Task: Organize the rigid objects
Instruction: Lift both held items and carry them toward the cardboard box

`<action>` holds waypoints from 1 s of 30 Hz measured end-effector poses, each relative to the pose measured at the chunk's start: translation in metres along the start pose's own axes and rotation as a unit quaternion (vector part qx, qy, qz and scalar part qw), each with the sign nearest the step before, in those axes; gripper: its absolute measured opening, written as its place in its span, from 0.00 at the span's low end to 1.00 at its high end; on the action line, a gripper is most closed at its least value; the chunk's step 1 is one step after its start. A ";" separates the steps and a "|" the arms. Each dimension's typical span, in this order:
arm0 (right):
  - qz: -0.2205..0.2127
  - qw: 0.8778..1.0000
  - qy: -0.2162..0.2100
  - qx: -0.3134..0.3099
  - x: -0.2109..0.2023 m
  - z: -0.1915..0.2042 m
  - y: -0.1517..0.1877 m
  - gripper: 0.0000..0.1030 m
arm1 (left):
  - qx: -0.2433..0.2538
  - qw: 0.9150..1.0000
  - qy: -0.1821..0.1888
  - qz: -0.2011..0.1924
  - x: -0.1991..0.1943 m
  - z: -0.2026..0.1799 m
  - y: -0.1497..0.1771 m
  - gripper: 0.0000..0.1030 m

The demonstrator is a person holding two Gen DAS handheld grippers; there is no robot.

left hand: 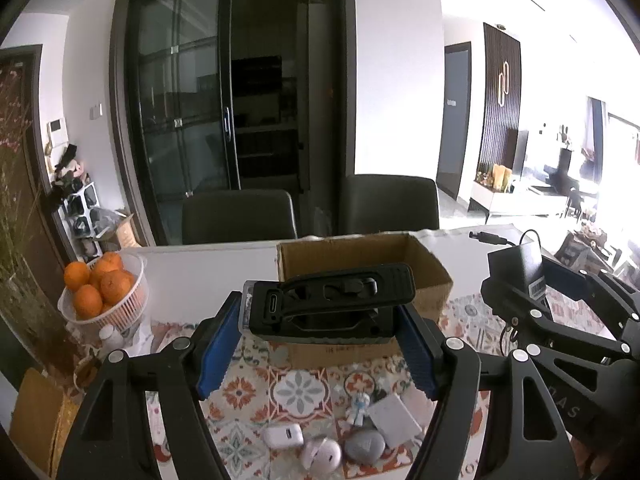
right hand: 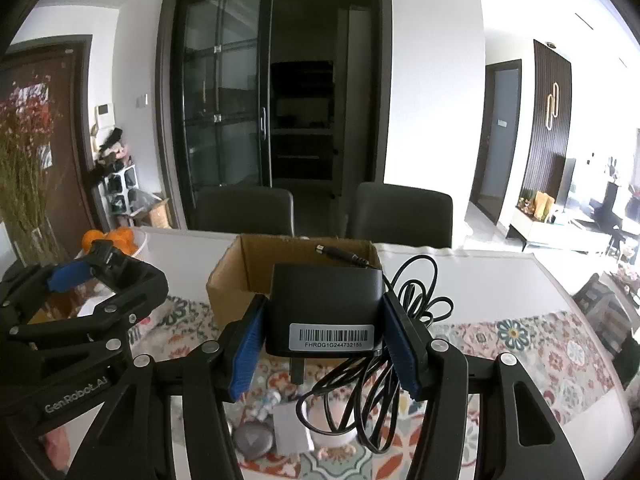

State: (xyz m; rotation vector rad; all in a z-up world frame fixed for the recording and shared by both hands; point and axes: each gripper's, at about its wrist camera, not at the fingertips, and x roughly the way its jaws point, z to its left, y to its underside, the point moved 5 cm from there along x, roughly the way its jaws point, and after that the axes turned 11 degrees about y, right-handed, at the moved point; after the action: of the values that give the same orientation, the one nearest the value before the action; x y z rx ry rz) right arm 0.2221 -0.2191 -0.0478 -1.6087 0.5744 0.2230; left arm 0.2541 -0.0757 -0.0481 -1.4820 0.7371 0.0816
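Power adapter (right hand: 324, 312): a black brick with a barcode label, pinched at its sides between the blue pads (right hand: 245, 350) of the right gripper (right hand: 324, 344) and held above the patterned table mat (right hand: 540, 344), just short of the box.
Cable (right hand: 360, 392): hangs in loose loops beneath and beside the adapter, its barrel plug (right hand: 336, 253) lying over the box's far edge (a likely snag on the rim when the brick goes in).
Black device (left hand: 332, 304): a flat clip-backed unit with a USB-C port, clamped end to end by the left gripper (left hand: 320, 344), raised in front of the box.
Cardboard box (left hand: 360, 256): open-topped on the table, directly ahead of both loads, so it appears to be the collecting place.
Why held so: both items look to be carried level and high, presumably to clear the box wall before release.
Still waiting: a white charger (left hand: 282, 436), a white earbud case (left hand: 322, 454), a grey pebble-shaped item (left hand: 364, 444), a white card (left hand: 394, 420) and a small figurine (left hand: 360, 408) lie on the mat below.
Bystanders: basket of oranges (left hand: 100, 284) at the left, well apart.
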 end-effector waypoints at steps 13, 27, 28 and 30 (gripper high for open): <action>-0.019 1.000 -0.010 0.001 0.033 0.003 -0.042 0.55 | 0.007 1.000 -0.008 -0.011 0.028 0.009 -0.043 0.70; 0.020 0.999 -0.035 -0.003 0.089 0.002 -0.071 0.55 | -0.009 0.999 0.015 0.040 0.082 0.020 -0.073 0.70; 0.024 0.999 -0.037 -0.003 0.094 0.002 -0.073 0.55 | -0.009 0.999 0.016 0.043 0.086 0.020 -0.076 0.70; 0.032 0.999 -0.039 -0.002 0.104 0.002 -0.076 0.55 | -0.007 0.999 0.014 0.050 0.095 0.022 -0.080 0.70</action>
State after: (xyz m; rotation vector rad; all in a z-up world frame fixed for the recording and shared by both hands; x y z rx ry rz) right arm 0.3479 -0.2395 -0.0305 -1.5795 0.5670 0.3333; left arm 0.3754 -0.1024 -0.0276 -1.4613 0.8360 0.1427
